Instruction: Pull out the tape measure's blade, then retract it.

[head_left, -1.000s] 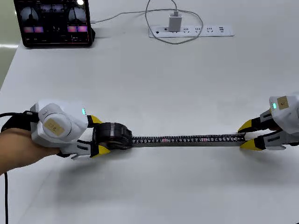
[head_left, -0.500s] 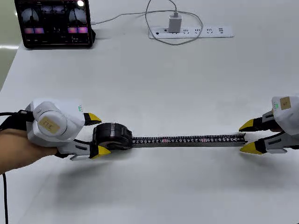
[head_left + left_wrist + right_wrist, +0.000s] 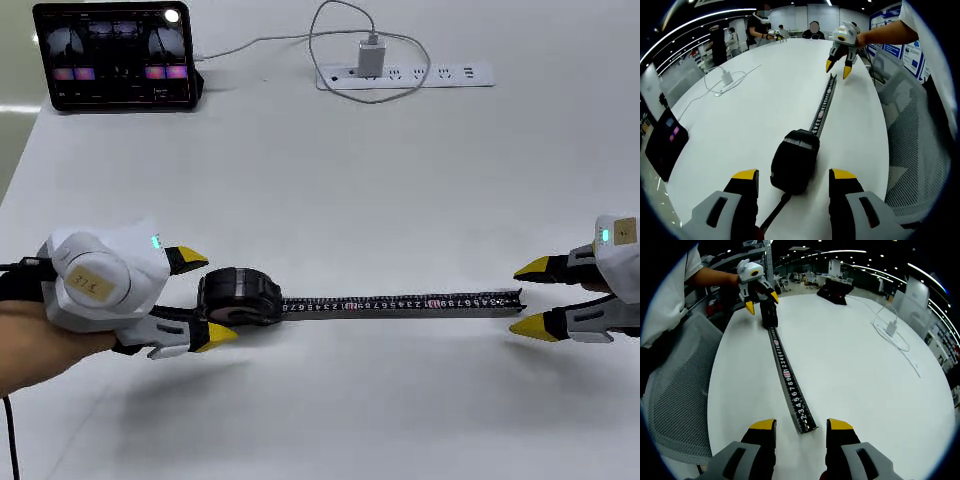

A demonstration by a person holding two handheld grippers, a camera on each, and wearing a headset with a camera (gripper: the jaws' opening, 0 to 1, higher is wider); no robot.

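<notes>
One tape measure lay on the white table (image 3: 400,180) with its black case (image 3: 238,296) at the left and its single blade (image 3: 400,301) drawn out flat, the long axis running left to right across the near part of the table. The left gripper (image 3: 200,297) sat just left of the case, its jaws spread apart. The case lay between and just beyond the yellow tips, and in the left gripper view neither tip seemed to press on it. The right gripper (image 3: 528,298) was at the far right, jaws also apart. The blade's free end (image 3: 807,426) rested between the two tips without being pinched, as the right gripper view showed. The pull-out looked done and retraction seemed the step left. The left gripper was plainly nearer the case and the right nearer the blade end, so whatever released the blade would send it leftward along that axis. By count there were two grippers, one case and one blade, and, far back, one tablet (image 3: 115,52) and one power strip (image 3: 405,75) carrying one plugged charger (image 3: 372,55).
</notes>
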